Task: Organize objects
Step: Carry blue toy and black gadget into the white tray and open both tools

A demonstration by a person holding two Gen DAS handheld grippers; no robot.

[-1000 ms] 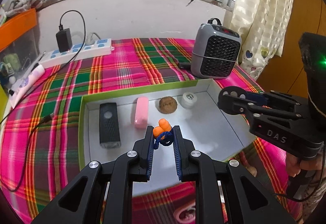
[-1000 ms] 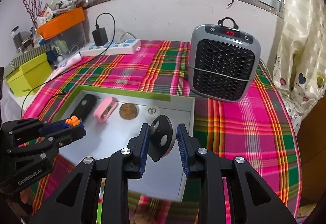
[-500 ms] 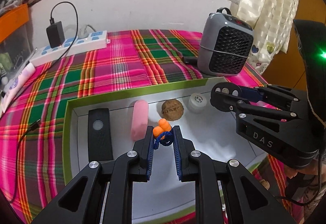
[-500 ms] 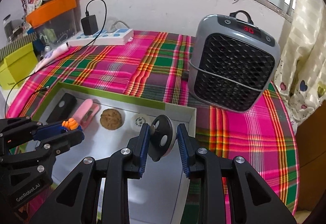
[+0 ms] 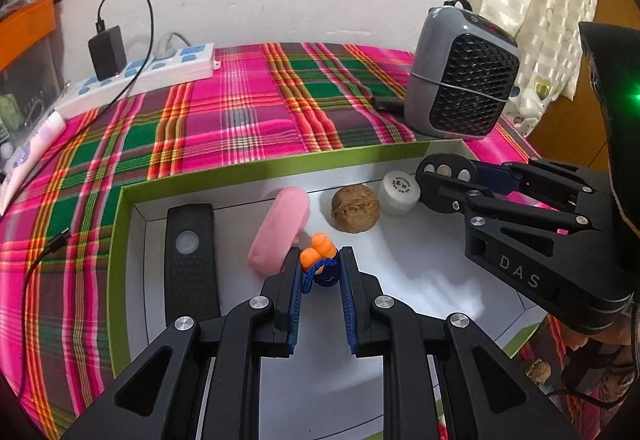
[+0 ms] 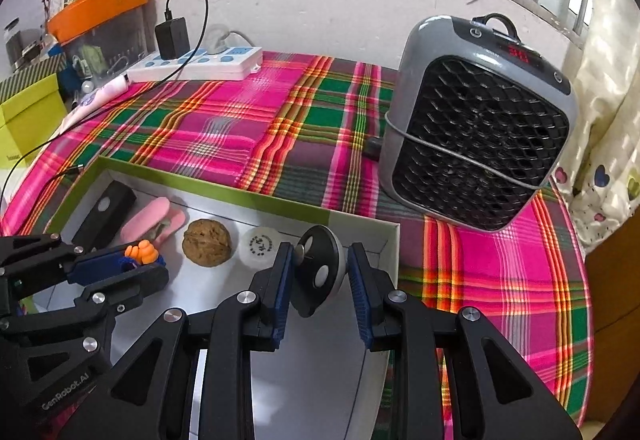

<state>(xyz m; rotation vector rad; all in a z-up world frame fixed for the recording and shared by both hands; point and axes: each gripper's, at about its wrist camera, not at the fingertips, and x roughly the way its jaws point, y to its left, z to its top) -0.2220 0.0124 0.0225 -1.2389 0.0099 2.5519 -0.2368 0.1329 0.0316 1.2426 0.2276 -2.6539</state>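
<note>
A green-rimmed white tray [image 5: 256, 171] [image 6: 224, 185] lies on the plaid cloth. Along its back row sit a black remote [image 5: 191, 260] [image 6: 105, 211], a pink case [image 5: 280, 230] [image 6: 154, 215], a walnut [image 5: 355, 207] [image 6: 207, 242] and a small white jar [image 5: 399, 191] [image 6: 259, 246]. My left gripper [image 5: 319, 268] [image 6: 140, 262] is shut on orange earplugs with a blue cord [image 5: 318, 254], just in front of the pink case. My right gripper [image 6: 316, 272] [image 5: 444, 175] is shut on a round black disc with a silver dot [image 6: 320, 274], beside the white jar near the tray's right wall.
A grey fan heater [image 6: 480, 127] [image 5: 464, 75] stands behind the tray on the right. A white power strip with a black charger [image 5: 140, 73] [image 6: 200, 59] lies by the back wall. A yellow-green box [image 6: 24, 119] sits at the far left. A curtain [image 5: 532, 7] hangs right.
Both grippers have moved forward and down over the tray, each keeping hold of its object. The tray's objects and the heater now look larger and nearer.
</note>
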